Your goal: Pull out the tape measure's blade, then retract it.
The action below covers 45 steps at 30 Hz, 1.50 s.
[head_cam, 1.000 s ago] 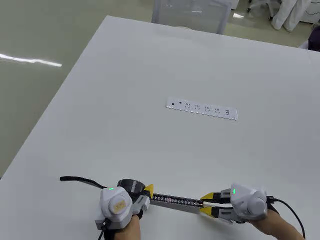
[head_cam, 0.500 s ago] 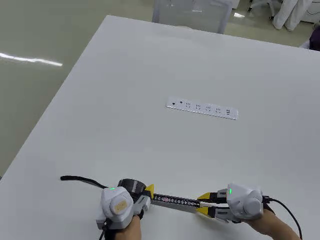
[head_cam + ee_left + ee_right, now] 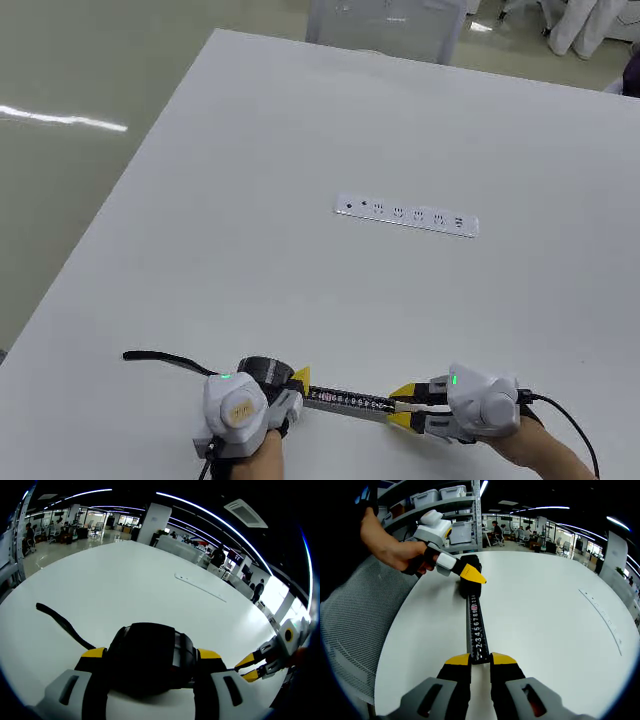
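Spanning left to right, blade pinched by right hand-held gripper; left hand-held gripper clamps case.

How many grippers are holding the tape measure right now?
2. The left gripper clamps the case at the table's near edge; the right gripper pinches the pulled-out blade by its end.

I see a plain white surface. A white power strip lies flat around its middle, roughly parallel to the near edge and well apart from everything else. Close to the near edge, toward the left corner, sits a black tape measure. Its black strap trails on the surface toward the left edge. Its blade runs along the near edge; I cannot tell whether it touches.
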Each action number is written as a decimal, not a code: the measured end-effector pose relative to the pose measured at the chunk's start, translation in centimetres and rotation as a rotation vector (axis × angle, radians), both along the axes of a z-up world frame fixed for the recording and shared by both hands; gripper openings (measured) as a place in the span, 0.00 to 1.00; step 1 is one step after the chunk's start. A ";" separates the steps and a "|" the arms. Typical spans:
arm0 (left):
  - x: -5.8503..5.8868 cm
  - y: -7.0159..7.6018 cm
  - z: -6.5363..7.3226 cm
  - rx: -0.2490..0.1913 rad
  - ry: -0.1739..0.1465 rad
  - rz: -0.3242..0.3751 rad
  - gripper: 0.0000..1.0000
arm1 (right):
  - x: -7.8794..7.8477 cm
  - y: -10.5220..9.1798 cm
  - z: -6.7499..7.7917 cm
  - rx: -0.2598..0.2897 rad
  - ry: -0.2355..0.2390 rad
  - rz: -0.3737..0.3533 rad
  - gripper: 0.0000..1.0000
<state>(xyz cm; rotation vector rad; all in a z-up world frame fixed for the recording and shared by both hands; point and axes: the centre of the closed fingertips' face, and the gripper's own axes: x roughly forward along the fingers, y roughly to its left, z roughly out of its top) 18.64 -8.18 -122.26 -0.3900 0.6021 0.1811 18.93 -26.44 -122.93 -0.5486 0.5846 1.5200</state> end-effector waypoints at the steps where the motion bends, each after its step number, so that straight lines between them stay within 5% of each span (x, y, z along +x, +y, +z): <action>1: 0.0 0.0 0.0 -0.001 -0.001 0.001 0.67 | 0.0 0.0 -0.1 0.000 0.000 0.000 0.12; 45: 0.0 0.0 0.0 -0.021 0.001 -0.001 0.67 | -0.6 5.1 -0.1 0.044 0.019 0.036 0.12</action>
